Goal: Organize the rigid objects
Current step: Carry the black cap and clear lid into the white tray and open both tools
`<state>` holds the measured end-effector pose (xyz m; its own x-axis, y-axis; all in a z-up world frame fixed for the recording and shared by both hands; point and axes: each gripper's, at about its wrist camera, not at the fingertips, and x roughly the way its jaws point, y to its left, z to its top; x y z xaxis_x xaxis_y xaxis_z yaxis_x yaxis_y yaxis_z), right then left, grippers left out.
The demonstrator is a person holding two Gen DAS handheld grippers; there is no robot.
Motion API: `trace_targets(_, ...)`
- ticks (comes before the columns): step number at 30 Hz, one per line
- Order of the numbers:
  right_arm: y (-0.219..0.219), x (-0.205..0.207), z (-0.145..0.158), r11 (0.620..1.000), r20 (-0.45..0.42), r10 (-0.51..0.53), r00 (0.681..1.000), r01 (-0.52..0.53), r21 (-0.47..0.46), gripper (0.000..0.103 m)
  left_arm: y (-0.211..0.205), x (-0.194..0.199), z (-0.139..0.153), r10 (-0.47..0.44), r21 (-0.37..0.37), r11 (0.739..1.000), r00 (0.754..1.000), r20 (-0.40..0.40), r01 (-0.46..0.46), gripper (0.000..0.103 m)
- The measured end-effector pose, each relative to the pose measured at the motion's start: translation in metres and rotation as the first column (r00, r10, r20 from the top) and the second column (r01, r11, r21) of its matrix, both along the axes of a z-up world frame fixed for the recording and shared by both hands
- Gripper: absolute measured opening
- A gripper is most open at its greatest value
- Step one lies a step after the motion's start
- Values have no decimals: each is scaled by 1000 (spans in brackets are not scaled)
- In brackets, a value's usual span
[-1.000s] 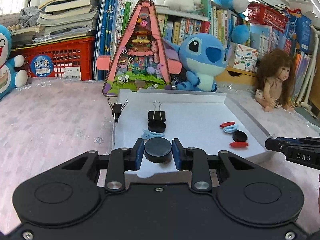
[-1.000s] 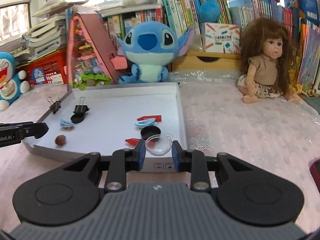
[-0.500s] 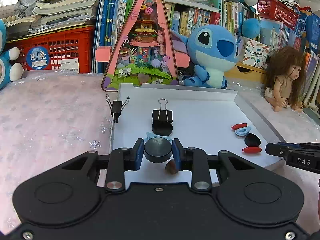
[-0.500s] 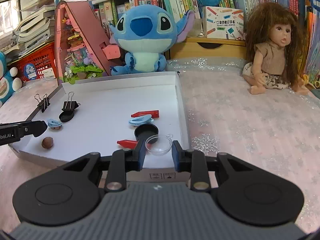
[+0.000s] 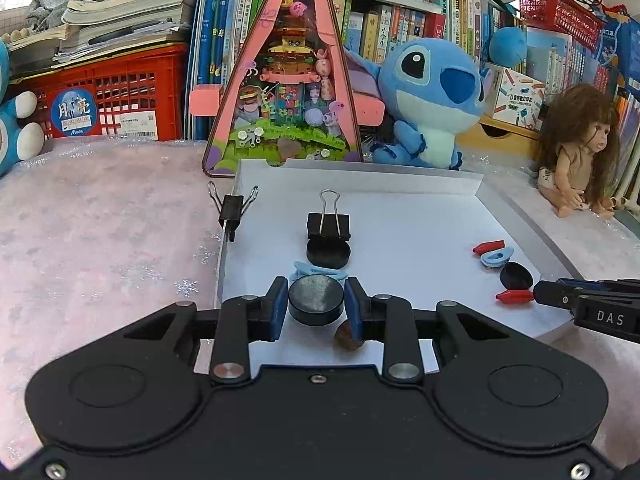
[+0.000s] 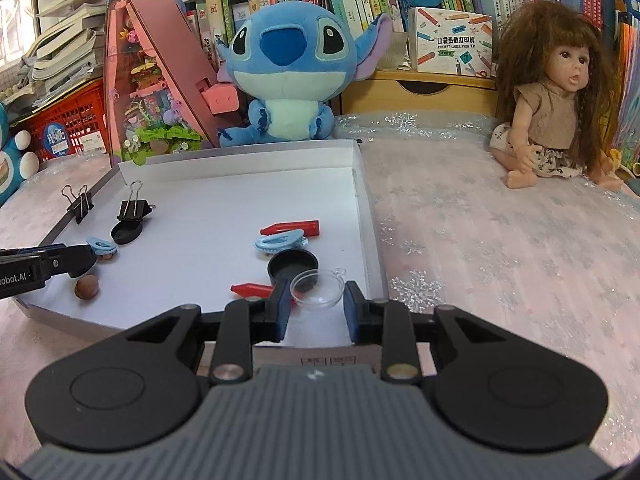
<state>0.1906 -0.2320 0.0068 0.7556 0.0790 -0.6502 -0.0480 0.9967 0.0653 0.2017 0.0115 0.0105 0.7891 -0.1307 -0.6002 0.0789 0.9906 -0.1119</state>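
— While it hangs over the white tray, what does the left gripper hold?
— A black disc, clamped between narrowed fingers.
— And the right gripper?
— It pinches a clear dome above the tray's near corner.

Two binder clips: one clamped on the white tray's wall, one lying inside. Three black round caps: one, one, and one between the left tool's fingers. Two red pieces. Two light-blue clips. One brown nut. One clear dome in the right tool
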Motion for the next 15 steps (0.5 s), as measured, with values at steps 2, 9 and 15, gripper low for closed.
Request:
trace_targets(2, 0, 1, -1, 1000, -1, -2, 1000, 2, 3, 34, 0, 1, -1, 0, 1, 1000, 1000, -1, 0, 29)
trace_targets(9, 2, 3, -2, 1000, 1, -1, 1000, 1, 1, 34, -1, 3, -2, 2, 3, 1000, 1000, -4, -2, 29)
trace_targets(15, 2, 4, -3, 1000, 0, 1, 1000, -1, 6, 34, -2, 7, -6, 2, 7, 1000, 1000, -9, -2, 29)
